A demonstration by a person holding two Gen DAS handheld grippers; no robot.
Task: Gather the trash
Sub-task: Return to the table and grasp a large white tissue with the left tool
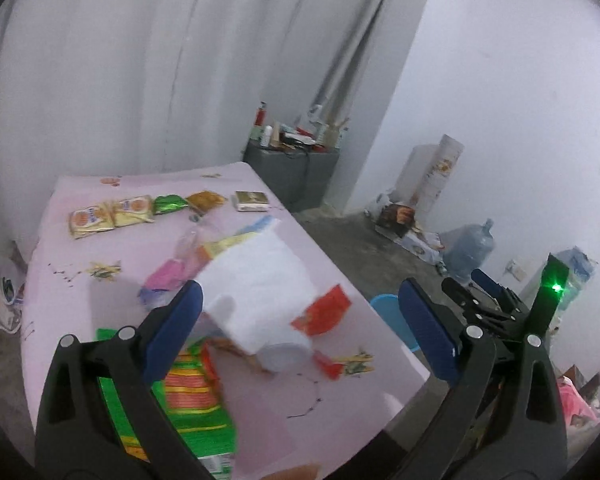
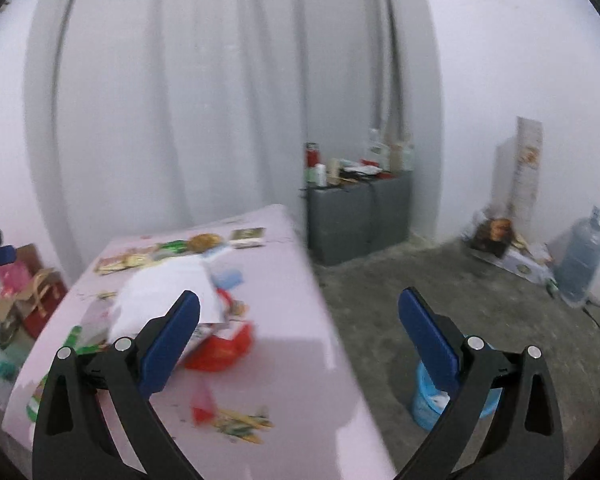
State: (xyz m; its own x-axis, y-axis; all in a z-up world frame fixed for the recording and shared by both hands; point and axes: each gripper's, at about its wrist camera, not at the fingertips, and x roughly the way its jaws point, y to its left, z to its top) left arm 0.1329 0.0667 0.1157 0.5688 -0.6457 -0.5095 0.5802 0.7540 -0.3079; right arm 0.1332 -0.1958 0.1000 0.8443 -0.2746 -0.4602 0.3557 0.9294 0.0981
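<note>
While both grippers hang spread wide and empty above the pink table (image 1: pixel 340 392), the trash (image 1: pixel 260 296), a white sheet amid bright wrappers, lies mid-table beyond the left gripper (image 1: pixel 300 328); the right gripper (image 2: pixel 300 332) straddles the table's right edge, a blue bin (image 2: pixel 424 404) below its right finger.

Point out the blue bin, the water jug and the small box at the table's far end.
blue bin (image 2: pixel 422 404), right wrist view, its side wall.
water jug (image 2: pixel 580 260), right wrist view, its body.
small box (image 1: pixel 252 201), left wrist view, its top face.
</note>
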